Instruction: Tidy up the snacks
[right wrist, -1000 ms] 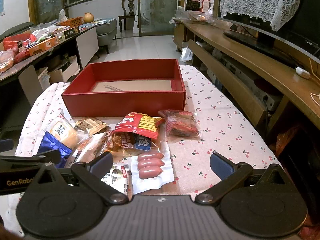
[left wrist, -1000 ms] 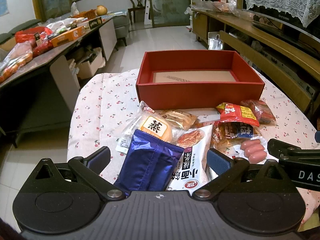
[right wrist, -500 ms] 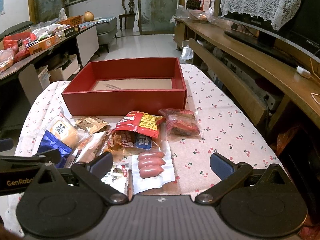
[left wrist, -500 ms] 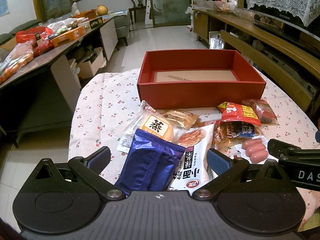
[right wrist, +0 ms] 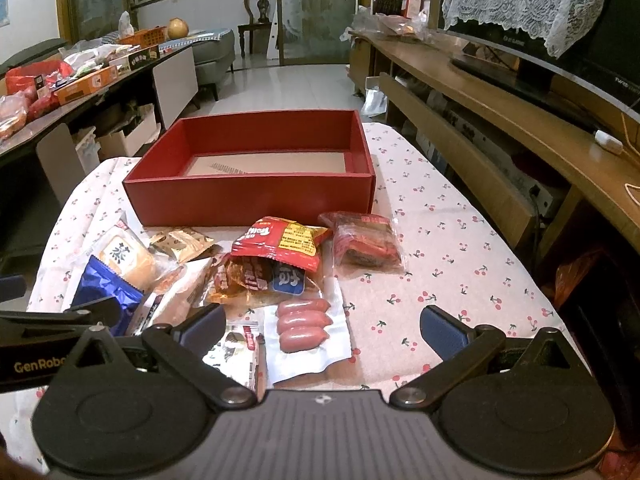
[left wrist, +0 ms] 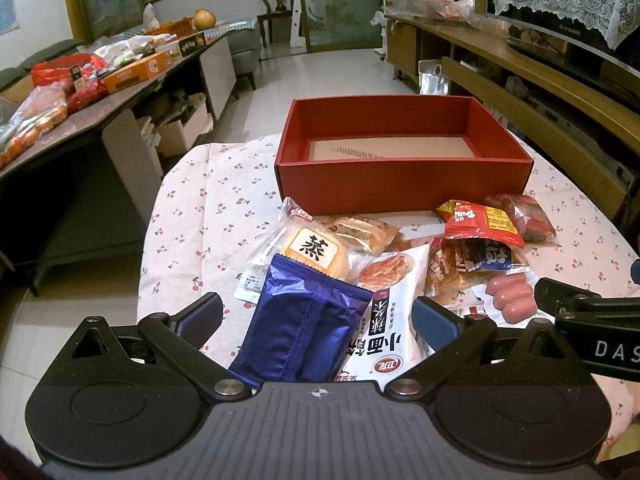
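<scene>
Left wrist: barely anything's moved in the last second, so no pick has started. Left gripper fingers wide apart over the blue pack at 6 o'clock. Red box at 12, empty, just its cardboard floor.

Right wrist: right gripper fingers apart too, holding nothing, sausages between them, snacks piled on the counter.

The right gripper hangs low over the counter, its jaws spread wide with nothing between them but a pack of sausages lying flat. At twelve o'clock sits the red box, open-topped. A red snack bag lies just before it, a blue packet out at nine o'clock beside the left gripper.
</scene>
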A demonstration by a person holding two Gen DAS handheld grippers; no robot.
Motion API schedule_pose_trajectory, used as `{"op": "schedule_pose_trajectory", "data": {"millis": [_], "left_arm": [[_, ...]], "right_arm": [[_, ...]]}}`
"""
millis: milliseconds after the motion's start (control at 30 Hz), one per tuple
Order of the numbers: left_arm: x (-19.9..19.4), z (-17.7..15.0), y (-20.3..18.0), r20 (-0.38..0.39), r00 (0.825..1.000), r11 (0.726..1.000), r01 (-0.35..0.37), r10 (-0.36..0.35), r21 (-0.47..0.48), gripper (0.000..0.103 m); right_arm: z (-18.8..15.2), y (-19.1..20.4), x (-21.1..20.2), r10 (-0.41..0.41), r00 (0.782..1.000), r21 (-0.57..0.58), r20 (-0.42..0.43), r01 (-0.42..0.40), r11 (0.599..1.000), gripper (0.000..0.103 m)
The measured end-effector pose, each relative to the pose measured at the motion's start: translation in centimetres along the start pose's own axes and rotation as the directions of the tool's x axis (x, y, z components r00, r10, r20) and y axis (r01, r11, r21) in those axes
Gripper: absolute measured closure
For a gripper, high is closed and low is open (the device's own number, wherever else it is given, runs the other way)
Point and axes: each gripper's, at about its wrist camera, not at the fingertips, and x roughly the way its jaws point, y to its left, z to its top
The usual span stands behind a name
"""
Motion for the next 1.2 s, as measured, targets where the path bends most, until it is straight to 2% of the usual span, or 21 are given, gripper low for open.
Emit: {"op": "schedule_pose_trajectory", "data": {"millis": [700,867,967,1100,1200], "left_arm": [[0.9,-0.3,0.4,-0.043,0.999,1.000,-0.010,0.009,-0.025,0.004],[1.5,-0.4,1.2,-0.083,0.996,0.998,0.032,-0.036,-0.054,0.001],[1.9,-0.6,1.3,-0.093,0.995,0.999,0.026,-0.029,-0.042,0.001],[2.6,-0.6,0.9,-0.124,0.988,0.996,0.090,-0.093,-0.028,0.002],[3.8,-0.5,0.2,-0.178,0.970,0.986,0.163,-0.163,-0.016,0.008]], "right_arm": [[0.0,1.0,1.0,0.012,0.999,-0.015,-0.041,-0.013,1.000,0.000],[0.3,0.7,1.5,0.036,0.997,-0.012,-0.063,-0.036,0.999,0.000],[0.2,0.5,1.6,0.031,0.997,-0.004,-0.071,-0.031,0.999,0.000],[0.1,-0.3,1.8,0.029,0.996,0.012,-0.083,-0.028,1.000,0.000],[0.0,-1.1,1.8,0.034,0.995,0.037,-0.090,-0.031,0.999,0.000]]}}
